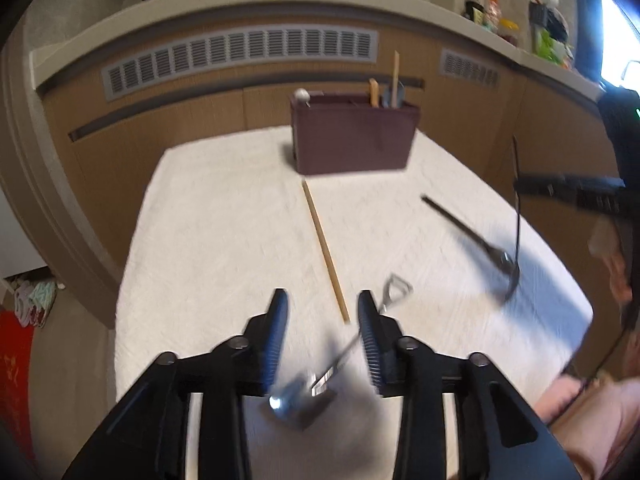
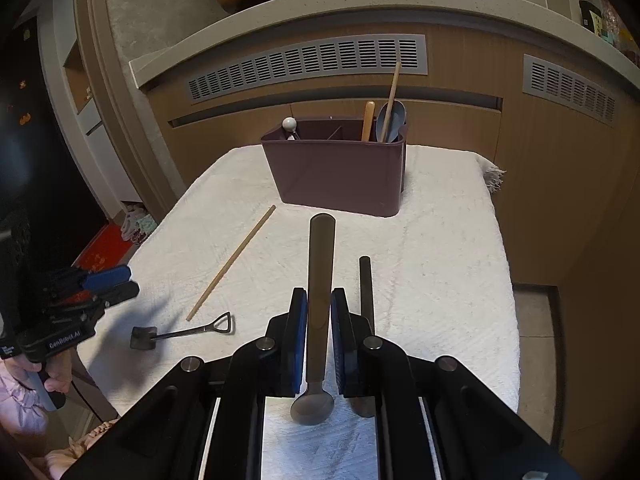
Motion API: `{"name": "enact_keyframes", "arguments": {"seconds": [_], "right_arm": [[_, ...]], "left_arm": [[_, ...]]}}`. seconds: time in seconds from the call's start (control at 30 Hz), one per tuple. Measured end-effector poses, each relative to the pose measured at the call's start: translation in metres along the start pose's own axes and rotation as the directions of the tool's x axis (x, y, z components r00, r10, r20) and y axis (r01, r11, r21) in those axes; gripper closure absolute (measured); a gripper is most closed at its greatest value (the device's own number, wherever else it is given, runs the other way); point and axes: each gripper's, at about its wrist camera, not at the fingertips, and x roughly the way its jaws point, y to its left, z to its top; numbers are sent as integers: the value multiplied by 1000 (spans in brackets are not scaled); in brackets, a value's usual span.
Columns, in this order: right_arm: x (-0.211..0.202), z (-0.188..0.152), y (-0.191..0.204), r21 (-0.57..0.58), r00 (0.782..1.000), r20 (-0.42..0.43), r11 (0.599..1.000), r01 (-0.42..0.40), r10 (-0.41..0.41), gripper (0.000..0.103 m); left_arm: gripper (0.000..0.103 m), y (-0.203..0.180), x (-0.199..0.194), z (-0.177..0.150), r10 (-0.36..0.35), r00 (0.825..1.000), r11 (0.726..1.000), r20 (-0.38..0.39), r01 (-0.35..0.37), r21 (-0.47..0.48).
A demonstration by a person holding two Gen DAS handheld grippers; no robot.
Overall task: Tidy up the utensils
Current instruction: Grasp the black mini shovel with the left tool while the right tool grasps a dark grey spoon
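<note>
While hovering above the counter (image 2: 440, 240), the right claw (image 2: 319, 320) is clamping a spoon (image 2: 320, 280). The left claw (image 1: 322, 320) is gaping over the shovel spoon (image 1: 340, 360).

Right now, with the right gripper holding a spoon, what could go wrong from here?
1. The right gripper pinches the spoon along its long handle, bowl hanging low; it may pivot or slip on the way to the holder.
2. The holder's right compartment is crowded already, so the spoon could catch on the utensils there.
3. The left gripper, open above the shovel spoon, could nudge the chopstick lying beside it.
</note>
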Motion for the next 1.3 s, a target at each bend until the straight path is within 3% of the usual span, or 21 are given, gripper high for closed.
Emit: {"name": "enact_keyframes", "arguments": {"seconds": [0.03,0.2,0.27,0.3,0.33,0.4,0.6,0.67,0.77,0.8,0.9,1.03,1.1,1.2,1.3], "right_arm": [[0,0,0,0,1000,-1,1000,3,-3,93],[-1,-1,3,-6,1000,1,1000,0,0,93],[1,-2,5,-10,1000,-9,1000,-7,7,93],[3,-3,6,-13,1000,-15,1000,-7,6,93],[4,-4,7,-15,1000,-20,1000,-6,6,93],[8,-7,9,-14,999,-35,1000,-12,12,93],[9,-12,8,0,999,-34,1000,-30,30,93],[9,-11,4,1,999,-34,1000,-24,24,93],[11,-11,-3,-4,999,-40,1000,-7,7,93],[13,-11,-5,-10,999,-44,1000,-2,1,93],[23,-11,-5,-36,998,-59,999,-10,8,88],[53,-9,-2,-55,993,-118,998,-37,30,84],[76,-7,0,-54,988,-151,998,-36,28,81],[110,-6,3,-67,979,-200,998,13,-26,81],[127,-6,7,-85,975,-208,994,61,-78,82]], "left_arm": [[49,-2,1,-6,-15,1000,1000,-22,16,27],[49,-14,13,-20,21,994,980,-110,1,201],[51,-15,19,-12,-36,990,978,-140,64,201],[57,-18,23,-5,-77,984,973,-160,108,201],[62,-23,28,3,-106,978,966,-179,144,214],[62,-36,41,19,-140,964,943,-225,200,268],[62,-71,91,40,-43,944,876,-326,193,442],[62,-76,104,40,-45,932,875,-359,210,436],[69,-75,111,42,-76,931,903,-357,216,370],[79,-73,112,43,-92,931,918,-353,217,332],[79,-65,107,43,-107,948,948,-299,188,258],[79,-48,76,53,-122,985,982,-125,138,130],[79,-40,59,59,-103,994,992,-31,105,73],[79,-25,33,69,-73,992,997,98,74,-8],[79,-6,20,81,-85,984,992,157,98,-76]]}}
